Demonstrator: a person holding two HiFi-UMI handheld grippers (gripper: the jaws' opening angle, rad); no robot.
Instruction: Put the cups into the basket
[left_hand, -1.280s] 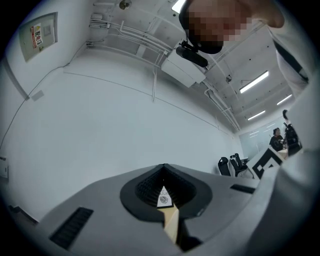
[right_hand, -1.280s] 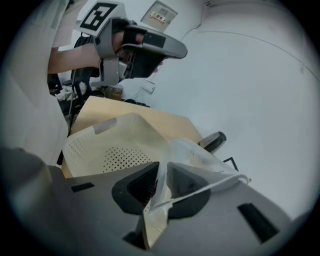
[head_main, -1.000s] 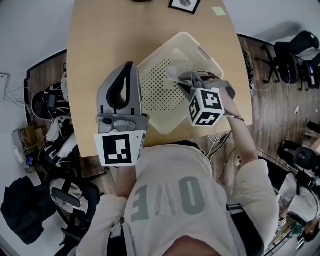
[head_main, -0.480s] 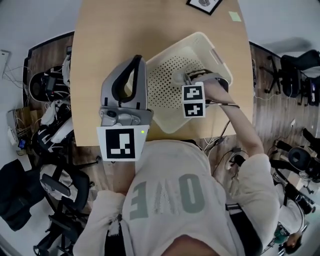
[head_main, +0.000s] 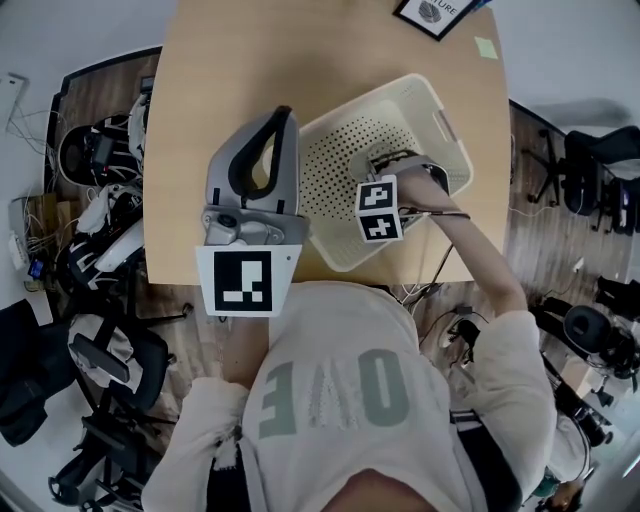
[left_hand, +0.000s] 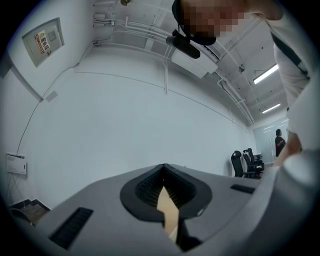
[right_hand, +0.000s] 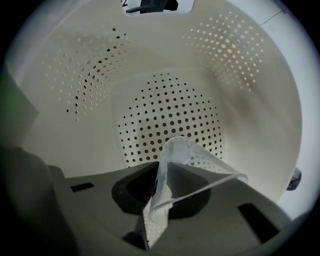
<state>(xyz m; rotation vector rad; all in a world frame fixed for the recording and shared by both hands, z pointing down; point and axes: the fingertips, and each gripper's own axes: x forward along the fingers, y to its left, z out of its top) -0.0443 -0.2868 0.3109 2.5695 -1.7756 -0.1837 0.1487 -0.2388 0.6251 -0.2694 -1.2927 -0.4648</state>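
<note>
A cream perforated basket (head_main: 446, 132) stands on the wooden table (head_main: 200, 90), to the right of centre. My right gripper (right_hand: 159, 172) points steeply down into the basket and is shut on the rim of a clear plastic cup (right_hand: 197, 161), squashing its wall flat. The cup hangs just above the basket's dotted floor (right_hand: 167, 117). In the head view only that gripper's marker cube (head_main: 378, 210) and the hand show, low inside the basket. My left gripper (head_main: 282, 114) is held level over the table, left of the basket, its jaws shut with nothing in them (left_hand: 163, 167).
A framed picture (head_main: 440, 12) and a green sticky note (head_main: 486, 46) lie at the table's far end. Office chairs, cables and bags crowd the floor on the left (head_main: 95, 215) and on the right (head_main: 590, 180).
My right gripper has sunk from the basket's rim down inside it with the cup, rolling as it went. The left gripper has drifted a little, still shut.
</note>
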